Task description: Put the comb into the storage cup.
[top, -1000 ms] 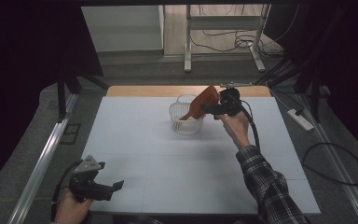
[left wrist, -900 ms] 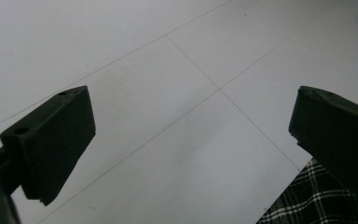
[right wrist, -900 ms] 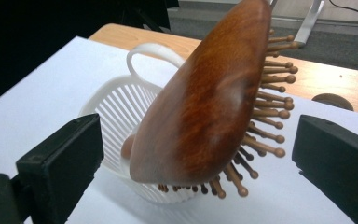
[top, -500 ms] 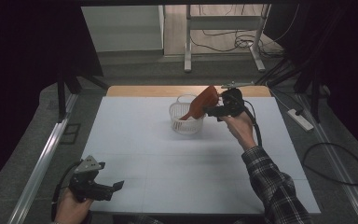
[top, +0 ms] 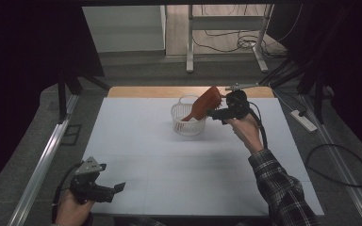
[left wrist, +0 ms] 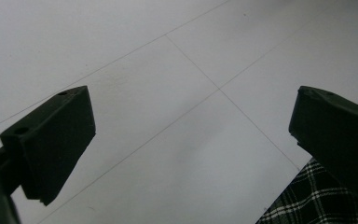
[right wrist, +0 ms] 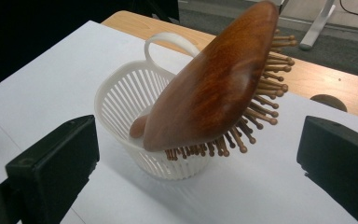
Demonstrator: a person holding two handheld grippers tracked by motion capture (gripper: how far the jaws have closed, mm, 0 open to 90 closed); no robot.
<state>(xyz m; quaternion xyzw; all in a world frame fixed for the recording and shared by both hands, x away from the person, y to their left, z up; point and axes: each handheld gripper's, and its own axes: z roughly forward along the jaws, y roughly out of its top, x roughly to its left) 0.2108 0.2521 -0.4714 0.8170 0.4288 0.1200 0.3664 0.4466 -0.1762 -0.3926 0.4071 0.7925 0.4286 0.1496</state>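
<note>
Hairbrush (right wrist: pixel 214 88) sits handle-down in white basket (right wrist: pixel 121 93) on desk (top: pixel 136 141), placement looks done. Right tool (right wrist: pixel 196 154) jaws apart, just beside brush; left tool (top: pixel 104 190) spread, idle near desk edge.

Dim overall in the high view, with black surroundings left and right and the white table (top: pixel 169 155) as the brightest patch. Evenly lit from above; soft, faint shadow under the basket (top: pixel 187 123). Slightly grainy and soft, small detail lost. Sharper in the right gripper view: glossy highlight on the wooden brush (right wrist: pixel 214 88) back, mild shadow beneath the basket, near black jaws blurred. Flat grey light and blurred jaws in the left gripper view.
</note>
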